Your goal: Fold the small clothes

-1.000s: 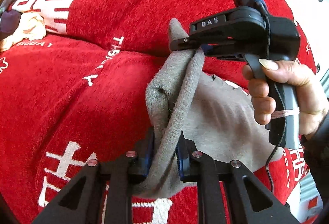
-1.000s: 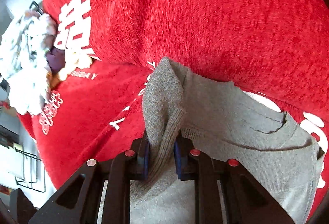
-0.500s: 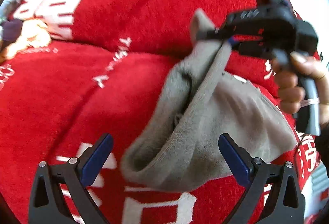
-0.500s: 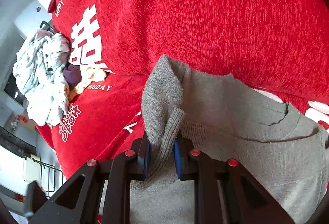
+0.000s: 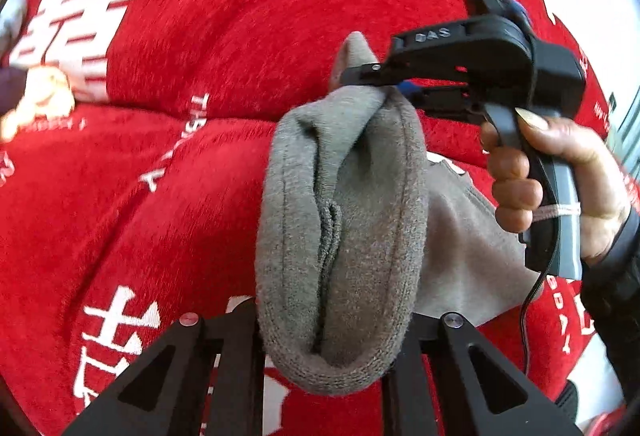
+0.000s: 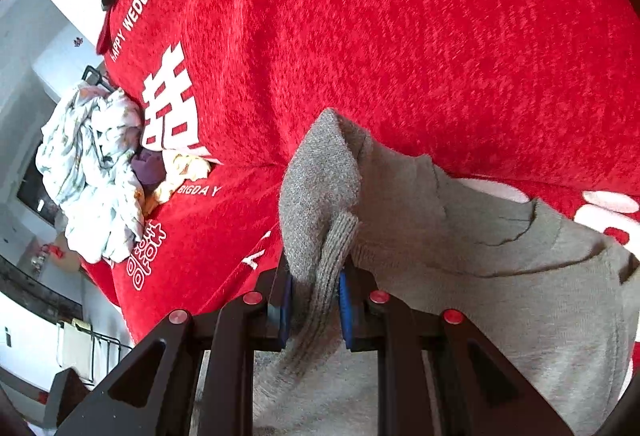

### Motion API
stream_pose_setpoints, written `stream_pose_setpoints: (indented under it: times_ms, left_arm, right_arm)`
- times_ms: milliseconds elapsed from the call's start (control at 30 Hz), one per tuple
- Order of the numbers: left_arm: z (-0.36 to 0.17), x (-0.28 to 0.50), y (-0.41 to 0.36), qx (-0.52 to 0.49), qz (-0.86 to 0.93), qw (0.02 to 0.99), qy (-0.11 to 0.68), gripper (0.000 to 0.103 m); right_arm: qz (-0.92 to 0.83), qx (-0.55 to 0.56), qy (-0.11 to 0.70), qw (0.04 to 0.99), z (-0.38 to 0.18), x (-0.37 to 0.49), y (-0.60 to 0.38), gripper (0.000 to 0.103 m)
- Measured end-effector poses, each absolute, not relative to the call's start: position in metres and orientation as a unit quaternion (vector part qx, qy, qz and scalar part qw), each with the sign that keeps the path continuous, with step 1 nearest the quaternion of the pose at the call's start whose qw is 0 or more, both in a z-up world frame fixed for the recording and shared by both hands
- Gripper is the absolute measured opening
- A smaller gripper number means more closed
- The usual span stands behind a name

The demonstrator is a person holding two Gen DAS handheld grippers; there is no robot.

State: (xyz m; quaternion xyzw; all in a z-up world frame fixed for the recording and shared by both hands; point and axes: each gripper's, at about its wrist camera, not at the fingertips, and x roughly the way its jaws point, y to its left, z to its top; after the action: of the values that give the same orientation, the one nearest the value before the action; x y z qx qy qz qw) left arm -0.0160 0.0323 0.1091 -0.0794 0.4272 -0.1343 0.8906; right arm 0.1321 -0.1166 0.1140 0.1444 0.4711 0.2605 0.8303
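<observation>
Left wrist view: we are holding the grey garment up at frame centre, above the red blanket. Our left gripper is flanking its lower fold, but whether the jaws are pinching it we cannot tell. At upper right our right gripper is clamping the garment's top corner — the right hand is gripping its handle.

Right wrist view: the jaws of our right gripper are pressing narrowly on a ribbed fold of the garment. A pile of pale clothes is lying at left.
</observation>
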Motion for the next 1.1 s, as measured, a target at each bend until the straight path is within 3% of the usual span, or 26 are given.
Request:
stream_pose_setpoints:
  times_ms: [667, 1100]
  left_arm:
    - [0.148, -0.016, -0.063, 0.018, -0.127, 0.891, 0.435, 0.015]
    - [0.152, -0.018, -0.152, 0.057, -0.171, 0.876, 0.447, 0.015]
  right_arm:
    - [0.257, 0.242, 0.491, 0.797, 0.127, 0.134, -0.215, 0.021]
    - [0.286, 0.181, 0.505, 0.794, 0.140, 0.141, -0.269, 0.021]
